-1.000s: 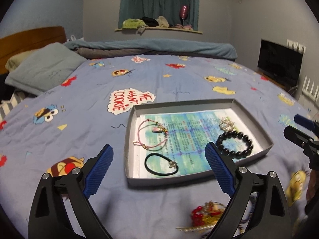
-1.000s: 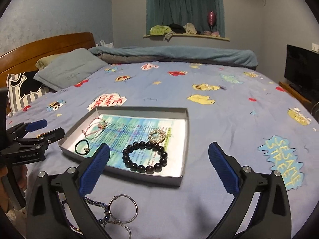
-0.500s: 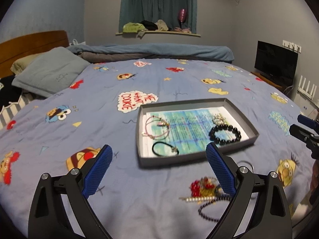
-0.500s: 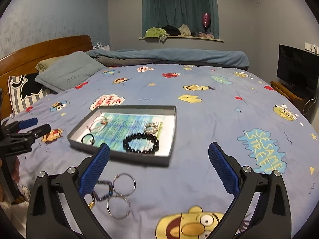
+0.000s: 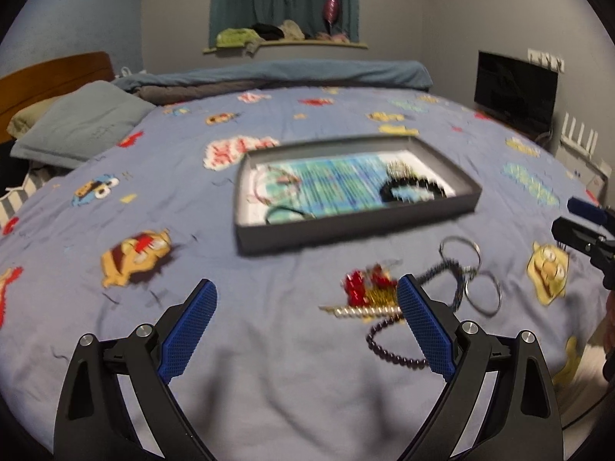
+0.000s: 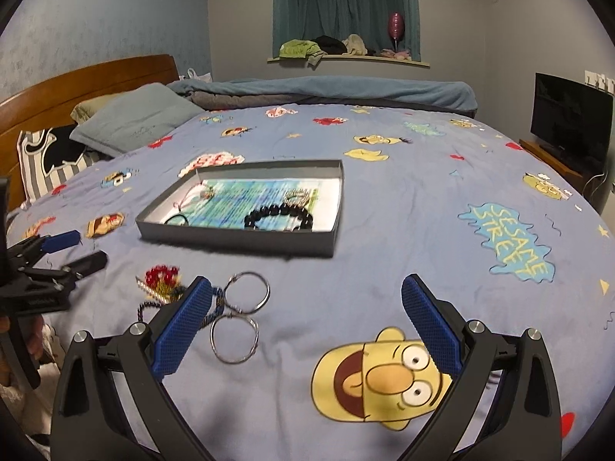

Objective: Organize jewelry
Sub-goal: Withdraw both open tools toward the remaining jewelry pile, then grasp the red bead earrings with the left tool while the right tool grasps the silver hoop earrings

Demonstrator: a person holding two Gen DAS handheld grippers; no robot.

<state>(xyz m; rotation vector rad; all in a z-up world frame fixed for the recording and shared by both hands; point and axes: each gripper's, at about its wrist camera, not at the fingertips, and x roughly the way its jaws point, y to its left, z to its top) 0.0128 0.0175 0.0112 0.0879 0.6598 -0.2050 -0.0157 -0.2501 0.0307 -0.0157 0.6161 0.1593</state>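
A grey tray (image 5: 357, 226) (image 6: 238, 245) lies on the bed and holds a black bead bracelet (image 5: 413, 188) (image 6: 278, 217), a pink cord bracelet (image 5: 275, 186), a black hair tie (image 5: 286, 213) and a small gold piece (image 6: 300, 196). In front of it lies loose jewelry: a red and gold piece (image 5: 365, 288) (image 6: 161, 282), silver hoops (image 5: 471, 272) (image 6: 238, 315) and a dark bead strand (image 5: 392, 345). My left gripper (image 5: 307, 326) is open and empty, just left of the pile. My right gripper (image 6: 307, 326) is open and empty, right of the hoops.
The blue cartoon-print bedspread (image 6: 423, 230) covers the whole bed. Pillows (image 6: 134, 119) and a wooden headboard (image 6: 77, 88) are at the left, a rolled duvet (image 6: 326, 92) at the back, a black TV (image 6: 569, 126) at the right.
Both grippers have pulled back from the tray toward the bed's front edge. The loose jewelry pile has come fully into view. Both stay open.
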